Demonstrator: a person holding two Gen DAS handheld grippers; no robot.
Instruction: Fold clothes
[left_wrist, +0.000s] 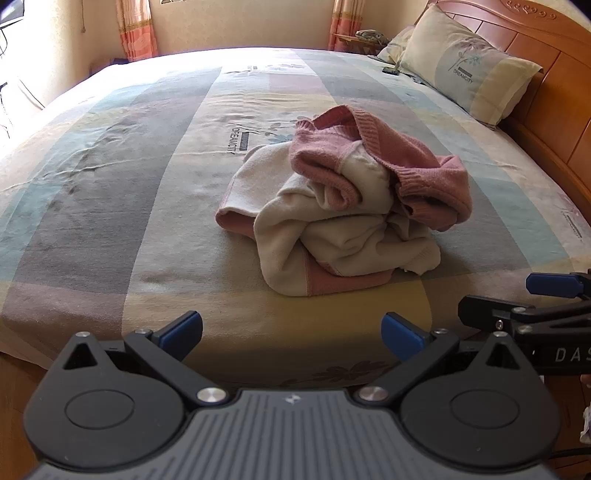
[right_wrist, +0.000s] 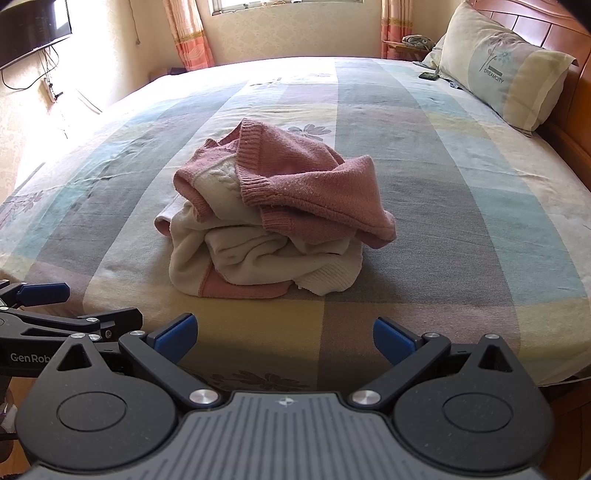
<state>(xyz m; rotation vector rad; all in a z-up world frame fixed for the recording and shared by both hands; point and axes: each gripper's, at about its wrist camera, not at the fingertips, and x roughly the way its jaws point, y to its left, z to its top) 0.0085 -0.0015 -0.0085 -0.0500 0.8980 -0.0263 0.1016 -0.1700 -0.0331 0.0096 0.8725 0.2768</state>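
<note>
**A:** Here's the pile: a pink and cream sweater (right_wrist: 273, 218) bunched up in a heap on the bed (right_wrist: 461, 229), about the middle of the sheet and a little toward the near edge. Nothing about it is flat. Ribbed pink hem (right_wrist: 255, 184) flopped over the top, cream knit spilling out underneath.

**B:** And neither tool is on it. The left gripper (left_wrist: 291, 332) hangs over the near edge of the bed with its jaws spread wide, nothing between the blue pads. Same story for the right gripper (right_wrist: 284, 338): wide apart, empty, well short of the cloth.

**A:** So by my reading this is the very start. No fold made, the garment not even spread yet.

**B:** Agreed. The first job looks like untangling. Each side needs an edge it can trust, and that's the hard part, because I can't tell from here which lump is a sleeve and which is the body.

**A:** That ribbed hem on top is the clearest handle. The pink cuff-like edge (left_wrist: 232, 218) sticking out on the left side of the heap is another candidate.

**B:** Pinch just one layer, though. Grab two and the whole bundle lifts as a knot instead of opening.

**A:** Plenty of room to lay it out, at least. The striped sheet is bare all around the heap, and the pillow (right_wrist: 506, 70) sits far off at the wooden headboard (left_wrist: 535, 48).

**B:** Both tools side by side, both pointed at the pile. Ready to go in.
</note>
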